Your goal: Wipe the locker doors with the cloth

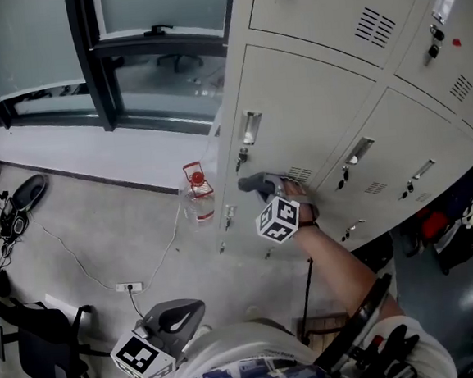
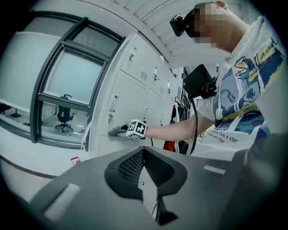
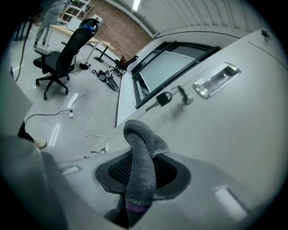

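A grey cloth [image 1: 256, 182] is pressed against a pale grey locker door [image 1: 302, 96], just below its recessed handle [image 1: 251, 128] and keyed lock. My right gripper [image 1: 268, 191] is shut on the cloth, its marker cube just behind. In the right gripper view the cloth [image 3: 141, 161] folds up out of the jaws against the door [image 3: 234, 130]. My left gripper [image 1: 175, 319] hangs low near the person's body, away from the lockers, shut with nothing in it. The left gripper view shows that gripper [image 2: 144, 179], the far cloth [image 2: 118, 130] and the lockers [image 2: 123, 96].
A water bottle with a red cap [image 1: 198, 197] stands on the floor by the locker corner. A power strip [image 1: 130, 288] and cable lie on the floor. An office chair [image 1: 45, 349] is at the lower left. Windows run along the far wall.
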Tool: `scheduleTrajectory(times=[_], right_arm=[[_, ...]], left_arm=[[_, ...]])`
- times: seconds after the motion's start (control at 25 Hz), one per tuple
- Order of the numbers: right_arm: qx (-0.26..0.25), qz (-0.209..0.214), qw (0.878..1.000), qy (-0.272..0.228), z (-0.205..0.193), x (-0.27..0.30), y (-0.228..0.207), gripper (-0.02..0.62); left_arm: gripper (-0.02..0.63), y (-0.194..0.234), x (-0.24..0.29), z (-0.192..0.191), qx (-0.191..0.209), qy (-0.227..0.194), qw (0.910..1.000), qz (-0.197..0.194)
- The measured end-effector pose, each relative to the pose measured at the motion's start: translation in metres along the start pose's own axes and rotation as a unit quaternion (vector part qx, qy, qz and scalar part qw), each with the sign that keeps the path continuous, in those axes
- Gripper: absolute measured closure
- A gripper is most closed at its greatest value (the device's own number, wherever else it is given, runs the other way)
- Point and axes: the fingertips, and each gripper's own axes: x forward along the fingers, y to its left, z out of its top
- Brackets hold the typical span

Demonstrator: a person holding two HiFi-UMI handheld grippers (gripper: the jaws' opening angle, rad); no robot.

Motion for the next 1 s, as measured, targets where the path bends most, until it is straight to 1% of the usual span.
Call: scheduleTrajectory(times=[0.08, 0.16, 0.32, 0.52, 0.68, 0.76, 0.84, 1.0], right_arm=[[-0.008, -0.008, 1.0, -0.014, 0.016, -0.023, -0.019, 0.497], [-0.023, -0.029, 0.999, -0.033, 0.037, -0.052, -0.05, 0.497], [-0.04, -0.096, 0.992, -0.077, 0.089, -0.115, -0.124, 0.496], [-0.057, -0.195, 0.972, -0.12, 0.147, -0.175, -0.209, 0.495], [-0.071, -0.252, 0.956, -0.133, 0.175, -0.196, -0.259, 0.495], [-0.072, -0.264, 0.953, -0.133, 0.183, -0.195, -0.27, 0.495], [-0.074, -0.261, 0.954, -0.127, 0.184, -0.185, -0.268, 0.495], [-0.076, -0.232, 0.963, -0.111, 0.172, -0.156, -0.234, 0.495]], left_arm=[[0.603, 0.0, -0.001, 0.0, -0.001, -0.003, 1.0, -0.003], [0.603, 0.001, -0.001, 0.0, 0.001, -0.004, 1.0, -0.006], [0.603, 0.0, 0.001, 0.002, 0.005, -0.008, 0.9998, -0.015], [0.603, -0.001, -0.003, 0.005, 0.012, -0.013, 0.9996, -0.02], [0.603, -0.002, -0.007, 0.004, 0.013, -0.013, 0.9996, -0.02], [0.603, -0.001, -0.009, 0.003, 0.013, -0.014, 0.9997, -0.019], [0.603, -0.001, -0.009, 0.003, 0.012, -0.016, 0.9997, -0.017], [0.603, 0.0, -0.013, 0.0, 0.01, -0.018, 0.9997, -0.013]])
